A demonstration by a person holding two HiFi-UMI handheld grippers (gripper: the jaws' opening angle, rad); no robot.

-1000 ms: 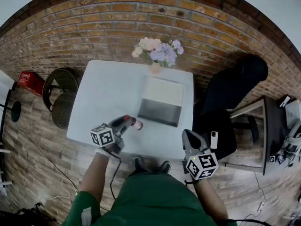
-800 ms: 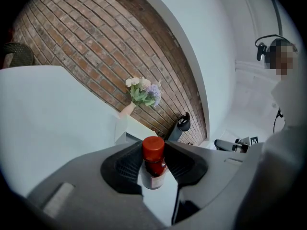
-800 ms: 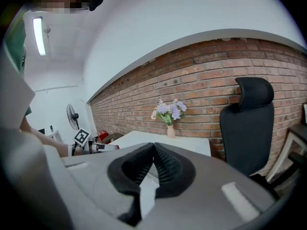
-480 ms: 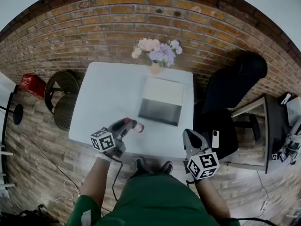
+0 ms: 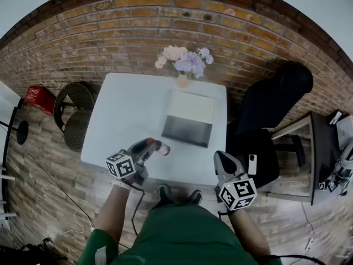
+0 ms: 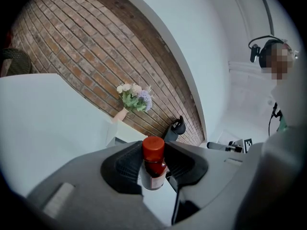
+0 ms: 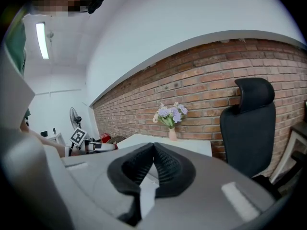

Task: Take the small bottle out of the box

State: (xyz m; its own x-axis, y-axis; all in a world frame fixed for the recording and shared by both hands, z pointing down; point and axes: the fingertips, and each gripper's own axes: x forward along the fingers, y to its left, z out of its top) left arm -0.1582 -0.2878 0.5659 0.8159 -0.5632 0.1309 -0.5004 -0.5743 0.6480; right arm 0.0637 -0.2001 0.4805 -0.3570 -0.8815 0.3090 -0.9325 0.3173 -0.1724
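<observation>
One small bottle (image 6: 154, 164), dark glass under a red cap, sits clamped between the two ribbed pads of the left tool (image 5: 156, 146). The jaws stand apart only by the bottle's width and press on its body just below the cap. In the left gripper view its long axis runs up and down, across the line along which the jaws close. The cap rises clear above the pads and the base hangs below them.

From the head view the bottle is outside the box (image 5: 187, 131). It is held over the bare white desk (image 5: 132, 109), just beside the box's near left corner and close to the desk's front edge. The box, open with a pale upper part and a dark inner wall, lies to the right of the left tool and further from the person. Whether the bottle's base touches the desk or hovers over it I cannot tell.

By my judgement the lift out of the box is done. What remains is to set the bottle down, and that depends on the bare desk directly under its base, so the left tool needs only to go down with the bottle kept upright.

At the desk's front right corner the right tool (image 7: 153, 152) is well apart from both bottle and box. Its jaws are pressed together on nothing, so the left hand is plainly the nearer one.
</observation>
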